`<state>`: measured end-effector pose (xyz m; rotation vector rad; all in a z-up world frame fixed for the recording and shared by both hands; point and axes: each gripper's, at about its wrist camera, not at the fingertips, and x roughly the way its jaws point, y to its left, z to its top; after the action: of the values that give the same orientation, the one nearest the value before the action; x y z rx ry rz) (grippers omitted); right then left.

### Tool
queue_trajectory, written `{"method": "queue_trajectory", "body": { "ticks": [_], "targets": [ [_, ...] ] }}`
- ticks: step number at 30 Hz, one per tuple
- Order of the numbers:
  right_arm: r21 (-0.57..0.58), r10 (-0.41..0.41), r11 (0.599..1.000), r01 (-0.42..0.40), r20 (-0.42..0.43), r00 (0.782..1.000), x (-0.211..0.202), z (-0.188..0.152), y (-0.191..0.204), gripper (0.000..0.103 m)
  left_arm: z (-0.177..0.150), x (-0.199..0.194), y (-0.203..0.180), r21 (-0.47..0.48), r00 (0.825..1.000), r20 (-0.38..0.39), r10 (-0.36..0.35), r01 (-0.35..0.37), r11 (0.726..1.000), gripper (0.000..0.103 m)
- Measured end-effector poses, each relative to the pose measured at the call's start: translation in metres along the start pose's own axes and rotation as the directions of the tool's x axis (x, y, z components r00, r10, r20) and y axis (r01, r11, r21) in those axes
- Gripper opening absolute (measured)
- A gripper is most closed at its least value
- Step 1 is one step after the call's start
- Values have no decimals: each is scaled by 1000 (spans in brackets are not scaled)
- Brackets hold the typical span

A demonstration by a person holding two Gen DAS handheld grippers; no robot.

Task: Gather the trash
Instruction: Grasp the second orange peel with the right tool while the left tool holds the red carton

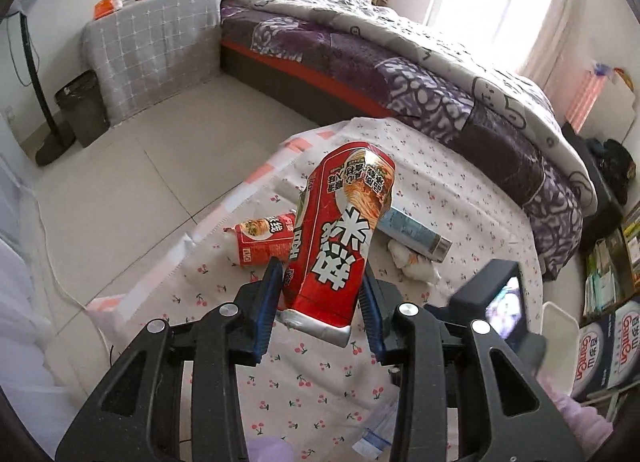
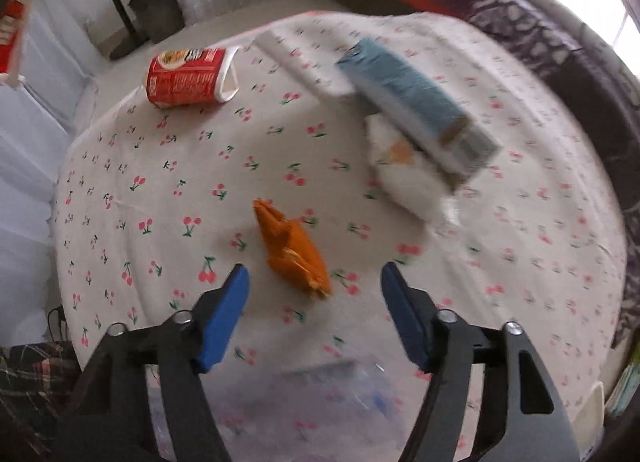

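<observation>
My left gripper [image 1: 320, 282] is shut on a red noodle packet [image 1: 340, 234] and holds it upright above the cherry-print table [image 1: 460, 189]. A red noodle cup [image 1: 264, 238] lies on its side on the table behind it; it also shows in the right wrist view [image 2: 186, 75]. My right gripper [image 2: 314, 278] is open and empty, just above the table, with an orange crumpled wrapper [image 2: 294, 250] between and ahead of its fingertips. A blue box [image 2: 416, 105] lies across a crumpled white tissue [image 2: 408, 177] at the far right.
A black trash bin [image 1: 82, 111] stands on the tiled floor beside a grey-covered cabinet [image 1: 156, 45]. A bed with a purple quilt [image 1: 420, 73] runs behind the table. A clear plastic bag [image 2: 340, 394] lies at the table's near edge. A fan stand [image 1: 44, 113] is left of the bin.
</observation>
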<state>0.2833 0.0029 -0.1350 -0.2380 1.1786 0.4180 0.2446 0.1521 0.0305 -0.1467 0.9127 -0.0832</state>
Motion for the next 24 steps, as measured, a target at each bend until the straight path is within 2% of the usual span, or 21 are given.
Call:
{"method": "queue_trajectory", "body": {
  "ticks": [1,3,4,6,7,14,20,24],
  "targets": [
    [-8,-6,1000,5,-9,1000,3,1,2,64,-1,1,1,-2,1000,-3,-4,4,1000,36],
    [-29,-17,999,16,-41,999,15,3,7,51,-1,2,2,-4,1000,-4,-1,1,1000,36],
    [-29,-19,999,18,-38,999,16,2,7,48,-2,2,5,-6,1000,-5,-1,1,1000,36],
    [-15,-15,1000,15,-13,1000,14,6,7,30,-2,1,7,-10,1000,-5,-1,1,1000,36],
    [-1,-15,1000,15,-10,1000,14,7,5,26,-2,1,7,-15,1000,-3,0,0,1000,36],
    [97,-22,995,10,129,991,-25,12,-13,23,-1,0,8,-46,1000,20,4,-3,999,36],
    [180,-52,984,2,272,961,-83,9,-38,23,0,-2,-4,-42,999,48,-6,8,999,36],
    [234,-92,972,11,337,937,-112,-3,-57,23,0,0,-16,-25,998,54,-14,15,1000,36]
  ]
}}
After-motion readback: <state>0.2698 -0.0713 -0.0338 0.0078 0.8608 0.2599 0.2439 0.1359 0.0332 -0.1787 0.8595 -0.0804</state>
